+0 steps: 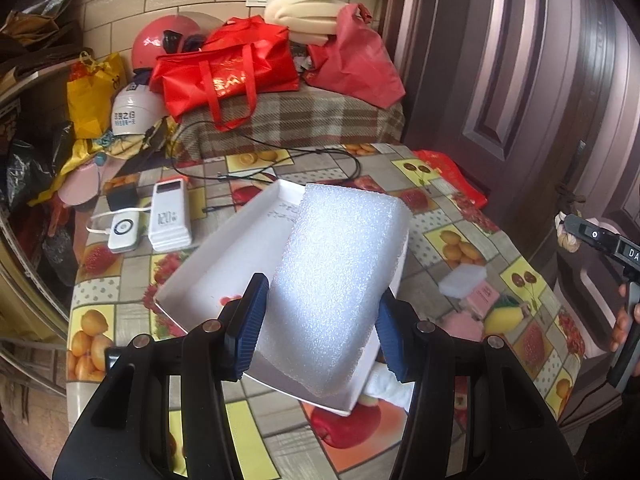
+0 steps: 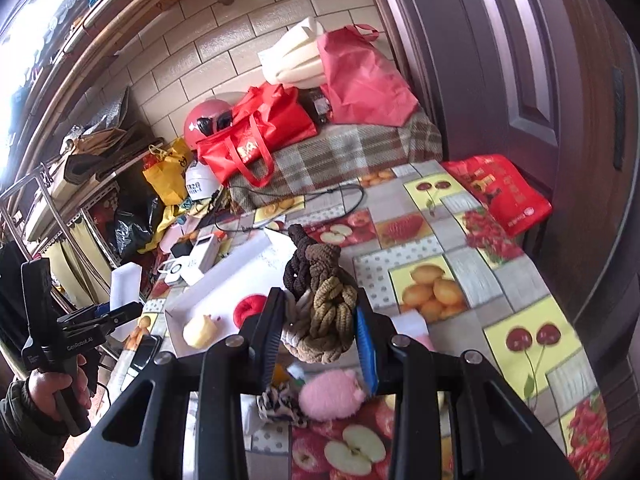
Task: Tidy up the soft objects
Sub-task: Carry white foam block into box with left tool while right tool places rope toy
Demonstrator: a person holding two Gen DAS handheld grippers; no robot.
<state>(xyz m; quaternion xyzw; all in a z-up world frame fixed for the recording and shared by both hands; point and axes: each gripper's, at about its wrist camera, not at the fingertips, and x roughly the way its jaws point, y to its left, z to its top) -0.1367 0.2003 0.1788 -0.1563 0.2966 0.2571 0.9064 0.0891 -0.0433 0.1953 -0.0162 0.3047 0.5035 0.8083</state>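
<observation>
Carrying step: left gripper (image 1: 320, 324) fingers clamp white foam block (image 1: 340, 280) over shallow white cardboard box (image 1: 224, 248); right gripper (image 2: 316, 332) fingers clamp brown knotted rope toy (image 2: 320, 308) above surface. Next: lower both into box w/ care, then release.

The left gripper (image 1: 320, 324), angled downward, is clamped by its blue ribbed pads (image 1: 250, 332) on a white foam block (image 1: 336, 272). The right gripper (image 2: 316, 336) is closed on a knotted brown rope bundle (image 2: 324, 308). Each handle is gripped by a hand (image 2: 52, 392).
</observation>
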